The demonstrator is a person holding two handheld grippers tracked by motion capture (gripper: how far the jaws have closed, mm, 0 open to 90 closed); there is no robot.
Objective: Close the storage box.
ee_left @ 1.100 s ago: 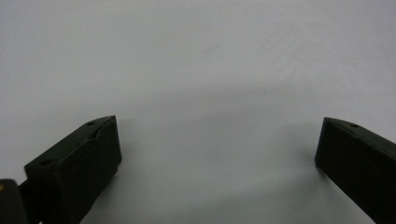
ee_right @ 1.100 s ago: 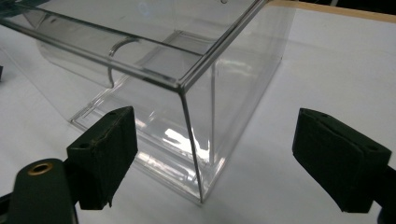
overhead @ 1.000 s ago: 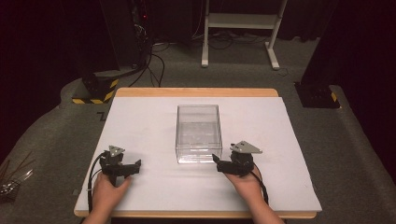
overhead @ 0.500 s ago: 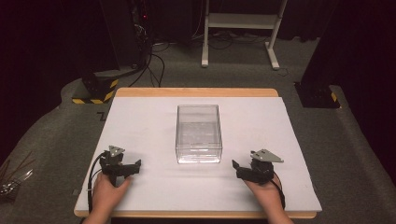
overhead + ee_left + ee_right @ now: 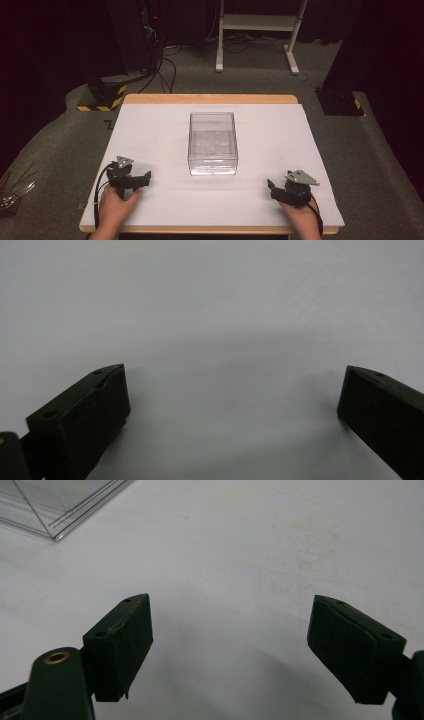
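Note:
A clear plastic box (image 5: 212, 143) stands upright in the middle of the white table top (image 5: 150, 130); one of its corners (image 5: 60, 510) shows at the upper left of the right gripper view. My left gripper (image 5: 145, 179) rests low at the near left, held in a hand, jaws wide apart over bare white surface (image 5: 232, 385). My right gripper (image 5: 271, 189) sits at the near right, well clear of the box. Its jaws are closing, still apart, with nothing between them (image 5: 230, 625).
The table's wooden edge (image 5: 210, 98) runs along the far side. Beyond it on the grey carpet are a white stand (image 5: 257, 30), cables (image 5: 165, 65) and a yellow-and-black striped base (image 5: 102, 97). A dark post base (image 5: 340, 100) stands at the right.
My right gripper has slid from beside the box's near right corner out to the right and toward the near edge. The left gripper and the box have stayed put.

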